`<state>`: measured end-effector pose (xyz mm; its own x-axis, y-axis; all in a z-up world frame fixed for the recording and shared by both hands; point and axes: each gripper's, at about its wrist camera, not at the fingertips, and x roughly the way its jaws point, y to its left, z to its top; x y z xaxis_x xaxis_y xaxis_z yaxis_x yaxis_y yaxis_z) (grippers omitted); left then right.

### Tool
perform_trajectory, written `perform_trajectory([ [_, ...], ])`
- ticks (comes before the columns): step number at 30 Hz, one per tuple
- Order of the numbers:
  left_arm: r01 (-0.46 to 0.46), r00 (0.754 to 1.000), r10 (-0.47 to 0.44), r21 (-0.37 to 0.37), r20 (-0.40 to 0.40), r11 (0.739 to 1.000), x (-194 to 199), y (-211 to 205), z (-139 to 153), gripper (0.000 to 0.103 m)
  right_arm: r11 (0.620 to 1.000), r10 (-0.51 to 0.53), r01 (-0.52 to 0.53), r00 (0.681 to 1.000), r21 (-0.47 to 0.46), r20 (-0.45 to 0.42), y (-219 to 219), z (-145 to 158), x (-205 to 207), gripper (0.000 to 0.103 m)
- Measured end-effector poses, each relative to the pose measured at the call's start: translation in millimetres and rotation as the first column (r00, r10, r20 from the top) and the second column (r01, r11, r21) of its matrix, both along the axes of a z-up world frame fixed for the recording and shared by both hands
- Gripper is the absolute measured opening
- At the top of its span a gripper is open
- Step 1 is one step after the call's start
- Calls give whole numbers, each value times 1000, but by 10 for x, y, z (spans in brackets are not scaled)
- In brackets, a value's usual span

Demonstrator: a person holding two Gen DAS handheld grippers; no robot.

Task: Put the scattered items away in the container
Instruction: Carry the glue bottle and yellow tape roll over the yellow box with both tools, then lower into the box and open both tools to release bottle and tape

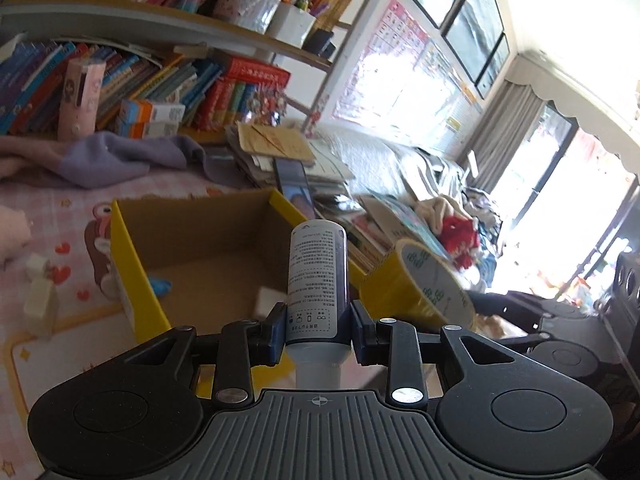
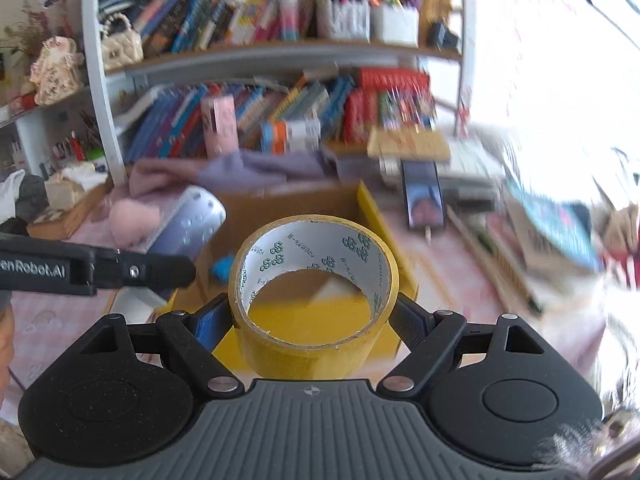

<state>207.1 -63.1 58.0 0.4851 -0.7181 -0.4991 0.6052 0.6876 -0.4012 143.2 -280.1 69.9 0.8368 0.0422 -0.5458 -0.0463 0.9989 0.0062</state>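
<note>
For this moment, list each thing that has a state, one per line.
left gripper: shut on the bottle
bottle: held upright, off the table
right gripper: shut on the tape roll
tape roll: held, hollow core facing the camera
cardboard box: open-topped, a blue item and a white block inside
phone: screen lit

The left gripper (image 1: 319, 328) has a grey ribbed body with a small crosshair mark at its front edge. Two round black housings sit either side, each with a triangular cut-out, and black link arms with silver rivets lead to blue-faced pads. The right gripper (image 2: 314, 312) is built the same. Seen from the side, one black finger carries white lettering ending "enRobot.AI" and a small screw.
</note>
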Motion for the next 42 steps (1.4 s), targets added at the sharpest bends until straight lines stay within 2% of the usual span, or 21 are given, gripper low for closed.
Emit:
perform_trajectory([
  [5,-108,994,107,55,19,993,349,-192,-12,31,992,103,-101,994,-70,28,-153,56,577,83],
  [10,-217,976,218,153,11,964,683,-288,-177,31,977,199,-198,980,-83,8,-233,-34,1097,83],
  [15,-231,970,243,239,-24,943,811,-418,-367,31,950,288,-292,956,-111,-57,-198,-259,1498,83],
  [18,-233,965,259,309,-43,922,899,-500,-489,31,914,346,-357,934,-192,-90,-102,-403,1657,83],
  [21,-247,955,286,325,-79,913,965,-477,-578,31,880,395,-417,909,-229,-136,-47,-546,1776,83],
  [28,-212,968,248,392,-42,895,1033,-675,-645,31,789,458,-510,860,-343,-226,83,-811,2028,83],
  [36,-211,973,228,467,20,859,1097,-815,-685,30,653,540,-656,754,-379,-374,210,-1055,2212,83],
  [39,-223,971,240,459,22,860,1103,-810,-687,30,624,552,-678,734,-389,-395,265,-1102,2224,83],
  [42,-231,968,251,450,16,863,1108,-794,-686,30,622,551,-686,726,-377,-412,284,-1131,2244,83],
])
